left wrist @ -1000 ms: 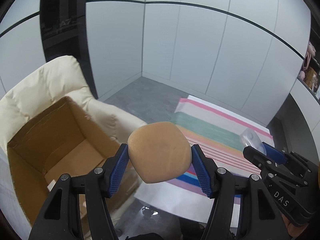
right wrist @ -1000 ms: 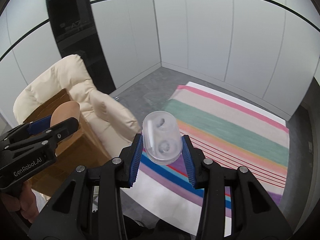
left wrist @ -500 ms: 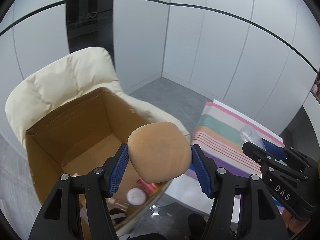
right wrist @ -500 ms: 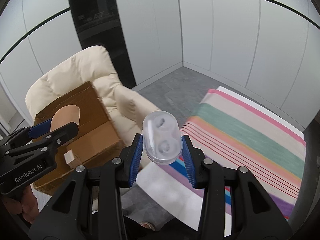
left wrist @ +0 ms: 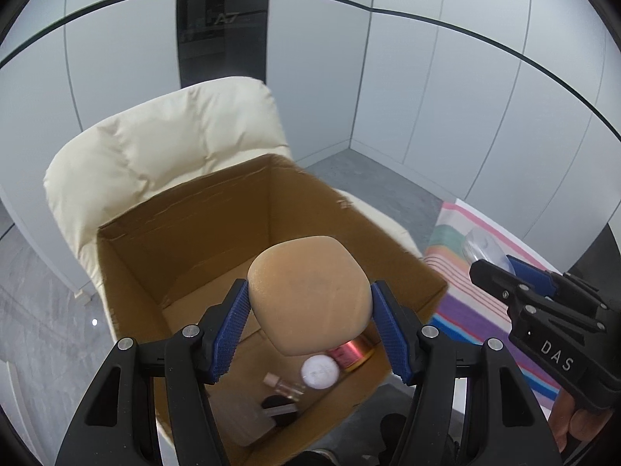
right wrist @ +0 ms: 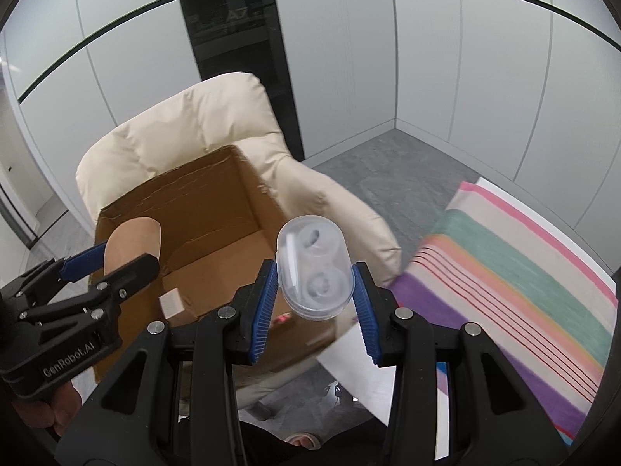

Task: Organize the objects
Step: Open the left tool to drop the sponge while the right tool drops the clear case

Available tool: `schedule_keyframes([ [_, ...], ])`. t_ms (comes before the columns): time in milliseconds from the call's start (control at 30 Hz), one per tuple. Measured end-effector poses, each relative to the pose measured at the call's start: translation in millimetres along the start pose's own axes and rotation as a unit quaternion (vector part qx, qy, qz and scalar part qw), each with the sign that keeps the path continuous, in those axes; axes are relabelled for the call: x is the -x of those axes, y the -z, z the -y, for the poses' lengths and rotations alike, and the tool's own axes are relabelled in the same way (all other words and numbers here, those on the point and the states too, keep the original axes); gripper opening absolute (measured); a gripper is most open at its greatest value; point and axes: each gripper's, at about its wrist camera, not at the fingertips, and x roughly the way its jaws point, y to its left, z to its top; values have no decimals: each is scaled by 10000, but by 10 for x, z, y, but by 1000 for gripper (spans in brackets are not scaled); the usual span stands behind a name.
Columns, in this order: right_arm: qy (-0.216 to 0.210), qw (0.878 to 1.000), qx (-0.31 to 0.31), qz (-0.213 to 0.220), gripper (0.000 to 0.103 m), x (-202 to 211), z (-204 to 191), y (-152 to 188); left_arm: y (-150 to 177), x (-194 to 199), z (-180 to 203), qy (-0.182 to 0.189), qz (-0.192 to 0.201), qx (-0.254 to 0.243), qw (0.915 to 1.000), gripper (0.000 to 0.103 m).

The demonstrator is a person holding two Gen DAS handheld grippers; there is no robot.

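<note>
The left gripper (left wrist: 308,330) was clamped on a tan sponge (left wrist: 308,295), held above an open box (left wrist: 186,229). The right gripper (right wrist: 314,297) was clamped on a clear case (right wrist: 314,268), beside the box's right wall. The box sat on a cream chair (left wrist: 155,143). Small items on its floor were partly hidden by the sponge; a white cap (left wrist: 320,372) and a pink tube (left wrist: 351,353) could be made out.
</note>
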Motion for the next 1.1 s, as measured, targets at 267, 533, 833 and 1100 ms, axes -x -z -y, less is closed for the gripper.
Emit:
schedule_keyframes([
  [267,-202,9995,192,-116,41,-156,-358,-41,70,54,-288,-152,43,61,9999,68],
  [533,-274,9983,412,-310,41,-305,-596,-26,132,20,-496,-372,21,53,9993,97],
  [833,-179,9983,463,-309,66,-365,-622,-29,63,59,-663,-661,94,281,9974,103],
  [1100,-142,9990,331,-250,93,-354,-554,-41,30,33,-709,-654,57,360,9972,103],
])
